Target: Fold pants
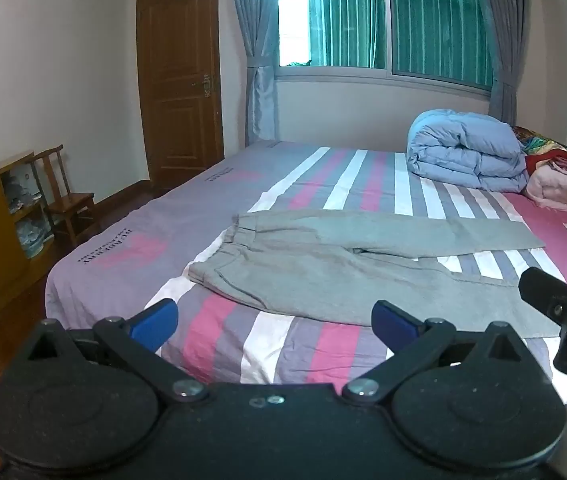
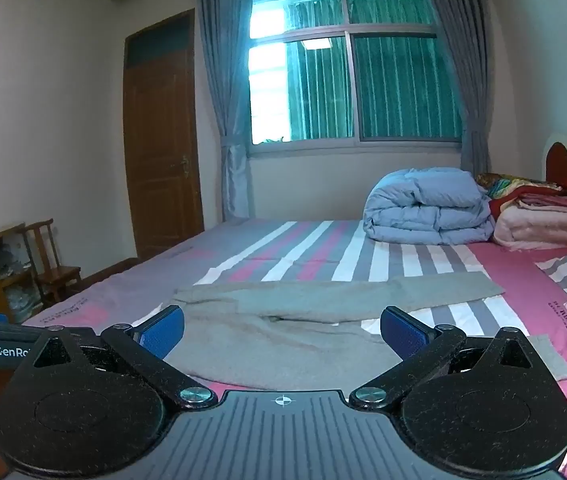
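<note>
With both your left gripper (image 1: 274, 322) and right gripper (image 2: 281, 330) spread wide and empty, the grey pants (image 1: 323, 268) lie flat mid-frame on the striped bed (image 1: 123, 256); pinch shallow and you'll likely drag one layer, skewing the fold.

Striped bed (image 1: 283, 344): grey pants (image 1: 323, 264) flat; blue duvet (image 1: 463, 156), folded blankets (image 1: 563, 188) behind.
</note>
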Tool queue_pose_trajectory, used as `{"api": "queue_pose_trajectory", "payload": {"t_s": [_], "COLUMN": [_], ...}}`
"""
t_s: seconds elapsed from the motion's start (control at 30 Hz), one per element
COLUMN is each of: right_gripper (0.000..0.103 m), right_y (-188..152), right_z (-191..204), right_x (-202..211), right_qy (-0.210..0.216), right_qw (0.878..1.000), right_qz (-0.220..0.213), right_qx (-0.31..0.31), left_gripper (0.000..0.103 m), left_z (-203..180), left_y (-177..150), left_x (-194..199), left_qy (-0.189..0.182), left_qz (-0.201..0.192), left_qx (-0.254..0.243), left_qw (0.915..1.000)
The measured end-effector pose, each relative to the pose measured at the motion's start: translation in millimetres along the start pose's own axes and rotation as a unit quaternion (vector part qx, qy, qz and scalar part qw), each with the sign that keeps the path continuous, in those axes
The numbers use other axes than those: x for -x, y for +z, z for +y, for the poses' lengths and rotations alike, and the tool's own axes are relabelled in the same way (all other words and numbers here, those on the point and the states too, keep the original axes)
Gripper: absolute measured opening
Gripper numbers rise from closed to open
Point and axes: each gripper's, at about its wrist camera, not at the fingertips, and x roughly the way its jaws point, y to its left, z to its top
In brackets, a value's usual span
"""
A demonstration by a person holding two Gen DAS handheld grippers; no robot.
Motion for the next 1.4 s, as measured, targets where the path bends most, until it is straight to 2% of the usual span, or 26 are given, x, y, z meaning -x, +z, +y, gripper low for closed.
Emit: {"api": "queue_pose_trajectory", "payload": {"t_s": [0.4, 1.4], "right_gripper": [0.103, 0.103], "right_y": [-3, -8], "right_z": [6, 10], "right_x": [-3, 0], "right_qy": [-0.001, -0.015], "right_qw": [1.000, 1.000], "right_qz": [0.001, -0.014], "right_qx": [0.002, -0.004], "left_gripper": [0.097, 0.097], "left_z": [-11, -1], "left_y": [-2, 0], "left_x": [1, -2], "left_qy": [0.002, -0.004], "left_qz": [-0.002, 0.006], "left_qx": [0.000, -0.006], "left_qw": [1.0000, 1.0000]}}
